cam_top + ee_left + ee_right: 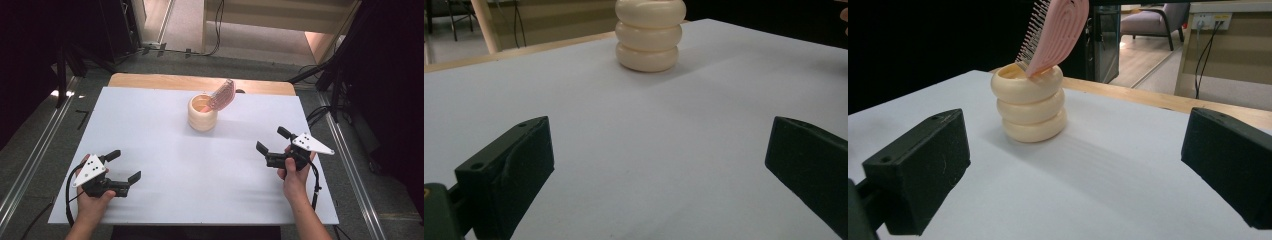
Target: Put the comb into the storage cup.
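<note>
A cream ribbed cup (202,113) made of three stacked rings stands upright at the far middle of the white table (150,135). A pink hairbrush (223,95) leans out of it, bristle head up and tilted right. The cup (1031,105) and brush (1053,31) rise ahead of the right gripper's jaws. The cup (650,34) also stands beyond the left gripper's jaws. My left gripper (125,166) rests open near the front left, held by a hand. My right gripper (272,140) is open at the right, with nothing between its jaws.
A wooden tabletop edge (200,81) shows behind the white sheet. Metal rails (30,160) run along both sides on the floor. Cables (218,30) trail across the floor beyond the table. A chair (1148,22) stands far off.
</note>
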Demonstrator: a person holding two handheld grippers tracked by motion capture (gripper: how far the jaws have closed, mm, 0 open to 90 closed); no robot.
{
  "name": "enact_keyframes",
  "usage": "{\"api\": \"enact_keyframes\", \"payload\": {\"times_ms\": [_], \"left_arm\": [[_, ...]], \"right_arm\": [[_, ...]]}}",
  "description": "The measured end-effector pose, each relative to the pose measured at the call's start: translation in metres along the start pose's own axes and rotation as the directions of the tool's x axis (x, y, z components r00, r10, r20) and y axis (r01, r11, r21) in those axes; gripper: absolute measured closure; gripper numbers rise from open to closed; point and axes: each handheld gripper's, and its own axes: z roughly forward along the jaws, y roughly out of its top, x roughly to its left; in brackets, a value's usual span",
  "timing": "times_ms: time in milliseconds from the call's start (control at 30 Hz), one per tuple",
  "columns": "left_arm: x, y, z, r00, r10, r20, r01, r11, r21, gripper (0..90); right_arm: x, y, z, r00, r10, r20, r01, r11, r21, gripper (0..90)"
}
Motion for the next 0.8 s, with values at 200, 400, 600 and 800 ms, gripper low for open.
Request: {"api": "enact_keyframes", "payload": {"times_ms": [200, 400, 600, 800], "left_arm": [[0.000, 0.000, 0.000, 1.0000, 0.001, -0.002, -0.001, 1.0000, -0.002, 0.0], [0.000, 0.000, 0.000, 1.0000, -0.001, -0.001, 0.001, 1.0000, 0.000, 0.0], [0.000, 0.000, 0.000, 1.0000, -0.002, 0.002, 0.002, 1.0000, -0.003, 0.0], [0.000, 0.000, 0.000, 1.0000, -0.002, 0.000, 0.002, 1.0000, -0.001, 0.0]], "right_arm": [[-0.006, -0.005, -0.013, 0.9998, 0.003, 0.019, -0.003, 1.000, -0.003, 0.0], [-0.010, -0.010, -0.025, 0.9995, 0.005, 0.030, -0.005, 1.000, -0.002, 0.0], [-0.013, -0.015, -0.036, 0.9992, 0.003, 0.040, -0.004, 1.000, 0.005, 0.0], [-0.015, -0.020, -0.047, 0.9985, 0.001, 0.055, -0.001, 1.000, 0.003, 0.0]]}}
